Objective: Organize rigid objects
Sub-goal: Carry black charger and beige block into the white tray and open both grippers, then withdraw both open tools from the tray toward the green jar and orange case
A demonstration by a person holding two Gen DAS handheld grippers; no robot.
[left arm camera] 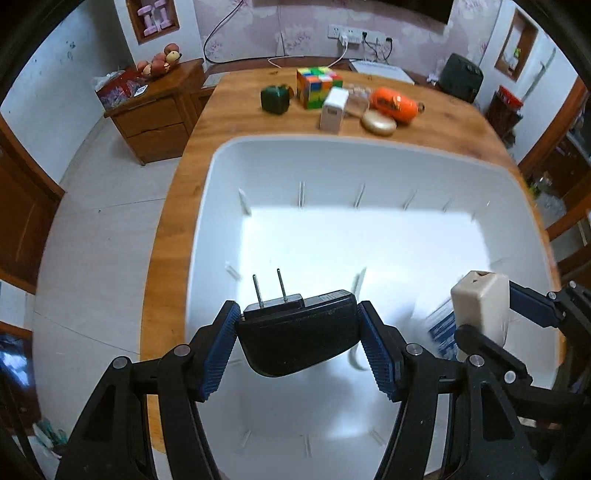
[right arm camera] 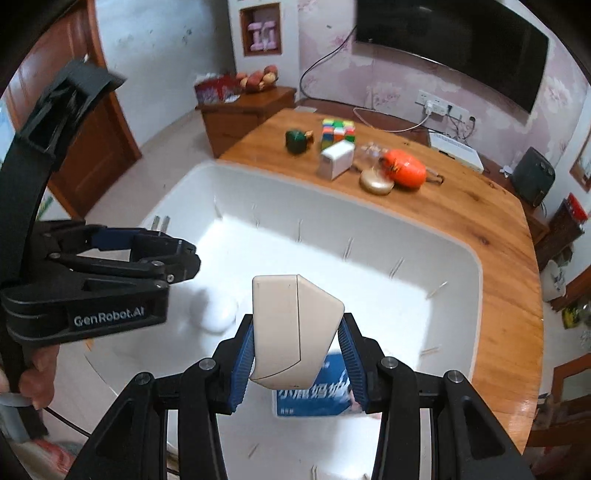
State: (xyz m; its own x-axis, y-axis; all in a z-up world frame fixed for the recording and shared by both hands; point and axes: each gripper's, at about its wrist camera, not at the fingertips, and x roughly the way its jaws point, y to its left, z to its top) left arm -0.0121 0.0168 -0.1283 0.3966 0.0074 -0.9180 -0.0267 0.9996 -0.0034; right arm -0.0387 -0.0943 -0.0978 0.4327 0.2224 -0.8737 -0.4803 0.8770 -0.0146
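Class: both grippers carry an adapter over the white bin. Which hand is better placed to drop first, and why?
Left, marginally: its black plug adapter hangs over bare bin floor; the right's beige adapter hangs above a blue box.

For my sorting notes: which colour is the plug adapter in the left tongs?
Black, seen best from the left wrist.

Background only, placed relative to the wooden cabinet [left arm camera: 159, 110]. A pile of fruit [left arm camera: 160, 61] and a red patterned box [left arm camera: 118, 88] are seen on top of the cabinet. A wall niche with pink dumbbells [left arm camera: 155, 18] is set above it. A black cable [left arm camera: 221, 29] is run down the wall to its right. Further right, a wall socket strip [left arm camera: 354, 35] with plugs, a white flat device [left arm camera: 382, 70] and a dark green appliance [left arm camera: 461, 75] are visible. A wall-mounted TV [right arm camera: 454, 44] is hung above the sockets. Pale floor tiles [left arm camera: 99, 229] are seen below the cabinet.
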